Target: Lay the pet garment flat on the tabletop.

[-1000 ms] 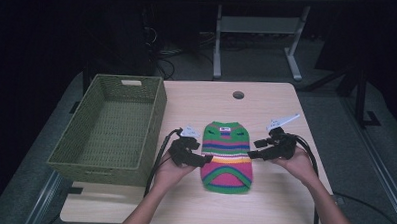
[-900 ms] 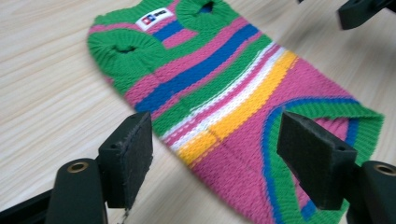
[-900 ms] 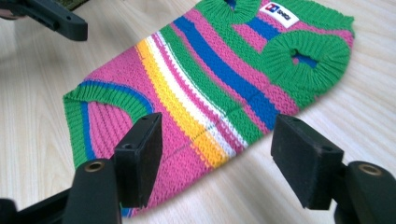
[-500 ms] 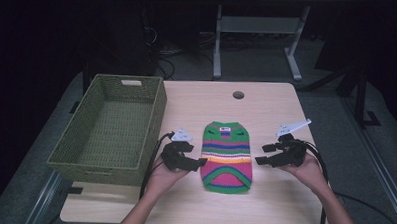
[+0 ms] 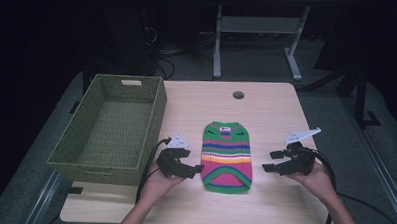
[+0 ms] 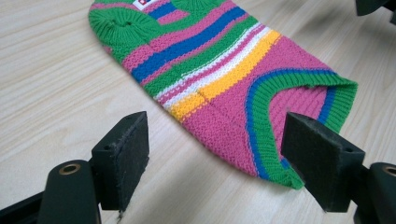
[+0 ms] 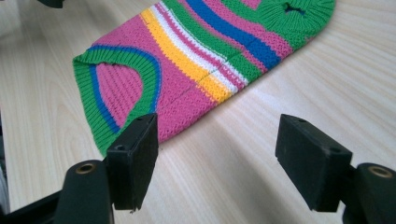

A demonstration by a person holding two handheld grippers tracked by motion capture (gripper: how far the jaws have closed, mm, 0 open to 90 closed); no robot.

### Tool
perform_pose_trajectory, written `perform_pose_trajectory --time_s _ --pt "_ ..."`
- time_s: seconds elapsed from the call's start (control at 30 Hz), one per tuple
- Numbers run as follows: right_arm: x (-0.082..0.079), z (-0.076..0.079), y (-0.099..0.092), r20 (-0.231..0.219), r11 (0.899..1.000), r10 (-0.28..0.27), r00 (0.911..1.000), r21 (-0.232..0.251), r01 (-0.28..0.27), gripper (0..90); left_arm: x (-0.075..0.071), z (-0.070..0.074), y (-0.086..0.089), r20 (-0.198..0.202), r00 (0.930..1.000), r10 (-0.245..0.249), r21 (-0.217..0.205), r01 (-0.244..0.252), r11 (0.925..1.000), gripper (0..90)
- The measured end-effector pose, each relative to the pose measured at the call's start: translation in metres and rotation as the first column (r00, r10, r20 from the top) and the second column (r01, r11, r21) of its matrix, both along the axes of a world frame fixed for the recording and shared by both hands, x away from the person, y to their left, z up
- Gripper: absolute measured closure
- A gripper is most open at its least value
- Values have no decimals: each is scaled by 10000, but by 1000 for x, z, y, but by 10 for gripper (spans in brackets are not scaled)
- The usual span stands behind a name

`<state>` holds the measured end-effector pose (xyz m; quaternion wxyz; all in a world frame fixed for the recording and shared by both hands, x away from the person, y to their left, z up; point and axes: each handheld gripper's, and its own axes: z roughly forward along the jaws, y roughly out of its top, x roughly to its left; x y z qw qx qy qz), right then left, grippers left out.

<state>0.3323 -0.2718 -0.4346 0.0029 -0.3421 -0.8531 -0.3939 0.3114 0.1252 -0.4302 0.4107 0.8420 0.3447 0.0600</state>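
Striped knit sweater (image 5: 227,156) is being left flat mid-table beside the wicker basket (image 5: 111,126), flanked by left gripper (image 5: 192,169) and right gripper (image 5: 269,162), both being held wide open, probably for grabbing its edges.

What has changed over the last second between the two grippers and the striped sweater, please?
Both grippers drew back from the striped sweater. The right gripper moved outward to the right, off the sweater's edge; the left gripper slid toward the person, to its lower left corner. Both now stand open, holding nothing. The sweater stayed flat in place, and the green basket did not move.
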Motion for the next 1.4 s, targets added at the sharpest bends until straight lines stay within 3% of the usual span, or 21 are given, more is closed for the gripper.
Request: perform_pose_trajectory --time_s 0.23,0.67,1.13,1.4 --pt "-10 -3 -8 73 9999 -102 9999 -105 102 297 -7 -1 3 144 9999 -56 240 53 9997 232" --pt "-32 -9 -22 248 9995 -307 9992 -43 308 284 -24 -5 12 102 9998 -155 23 154 9999 231" --pt "-57 -21 -39 438 9972 -740 9963 71 738 281 -45 -9 25 126 9996 -270 150 268 9995 228" --pt "-73 -21 -42 943 9963 -861 9918 62 859 273 -56 -14 32 88 9999 -77 -318 80 9995 207"
